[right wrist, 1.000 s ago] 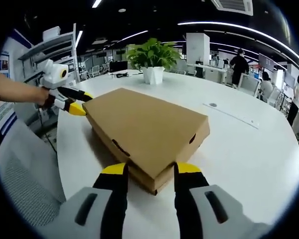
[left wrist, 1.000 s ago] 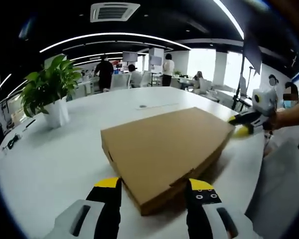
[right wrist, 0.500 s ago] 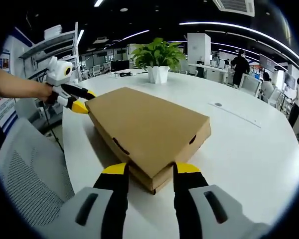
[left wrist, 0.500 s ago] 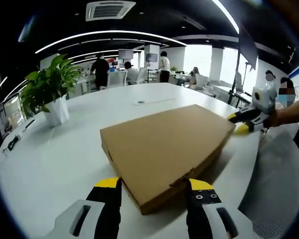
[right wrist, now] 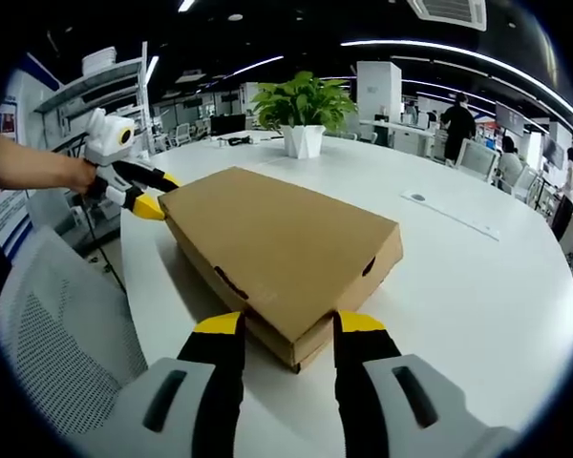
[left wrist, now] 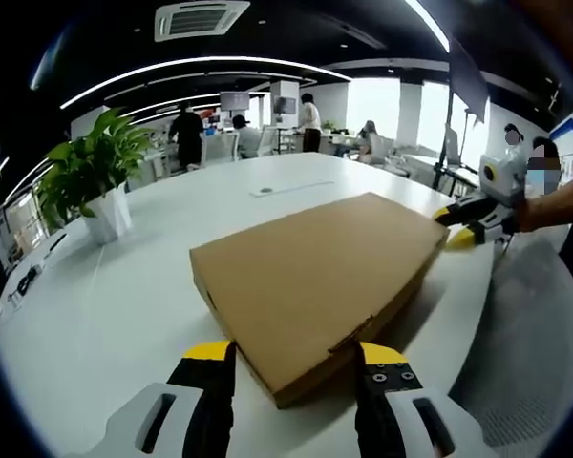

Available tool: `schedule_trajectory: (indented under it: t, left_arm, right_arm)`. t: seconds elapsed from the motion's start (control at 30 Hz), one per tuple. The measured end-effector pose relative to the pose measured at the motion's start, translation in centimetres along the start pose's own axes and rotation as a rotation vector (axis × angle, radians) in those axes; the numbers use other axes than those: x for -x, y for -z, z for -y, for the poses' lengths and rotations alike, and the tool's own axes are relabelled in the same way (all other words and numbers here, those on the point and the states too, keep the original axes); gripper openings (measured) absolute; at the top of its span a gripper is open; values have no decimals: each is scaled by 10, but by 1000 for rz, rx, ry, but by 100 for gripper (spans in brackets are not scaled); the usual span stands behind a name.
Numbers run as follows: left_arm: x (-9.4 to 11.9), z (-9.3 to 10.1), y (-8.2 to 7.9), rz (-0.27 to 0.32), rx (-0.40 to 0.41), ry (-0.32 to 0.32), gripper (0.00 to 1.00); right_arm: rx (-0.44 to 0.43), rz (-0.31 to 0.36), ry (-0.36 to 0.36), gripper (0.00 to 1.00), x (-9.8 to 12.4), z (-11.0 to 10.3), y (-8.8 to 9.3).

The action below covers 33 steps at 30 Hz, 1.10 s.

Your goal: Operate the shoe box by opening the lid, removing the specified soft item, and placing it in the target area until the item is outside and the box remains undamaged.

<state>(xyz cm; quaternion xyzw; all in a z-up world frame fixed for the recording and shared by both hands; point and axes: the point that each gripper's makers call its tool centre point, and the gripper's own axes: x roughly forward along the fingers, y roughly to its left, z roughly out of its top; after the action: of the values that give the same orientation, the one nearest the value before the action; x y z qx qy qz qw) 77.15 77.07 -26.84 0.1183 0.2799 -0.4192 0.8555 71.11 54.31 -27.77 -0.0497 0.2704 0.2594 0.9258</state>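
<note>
A flat brown cardboard shoe box (left wrist: 315, 277) lies on the white table (left wrist: 105, 296) with its lid down. My left gripper (left wrist: 294, 353) is open, and its yellow-tipped jaws flank the box's near corner. The same box (right wrist: 277, 243) lies in the right gripper view, where my right gripper (right wrist: 288, 324) is open around the opposite corner. Each gripper also appears at the far end of the other's view: the right gripper (left wrist: 463, 224) and the left gripper (right wrist: 148, 196), each held by a hand. The box's contents are hidden.
A potted green plant (left wrist: 91, 186) (right wrist: 304, 114) stands on the table beyond the box. A grey mesh chair (right wrist: 57, 324) sits at the table's edge near the person. A small socket plate (right wrist: 449, 212) is set in the tabletop. People stand at desks far behind.
Both views have shifted slightly with the hands. The box stays shut and both grippers stay at its corners.
</note>
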Motion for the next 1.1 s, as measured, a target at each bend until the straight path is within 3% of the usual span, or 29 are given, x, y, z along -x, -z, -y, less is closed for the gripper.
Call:
schedule_trajectory:
  t: [0.4,0.5,0.83,1.1]
  left_arm:
    - [8,13,-12,3,4,34,62]
    - [10,19,-15,-19,-33,35,64]
    - [19,18,-29,-20,-48,38,65]
    - [27,15,-45,-5,-44,36,62]
  right_arm:
    - [-25,15,-9,36,8,-2,-14]
    - [-23,16,-13,37,11,-4,-18]
    - [-10,24,-18,38,18,-4,-29]
    - [2,27,-16,40,25,-3,-51]
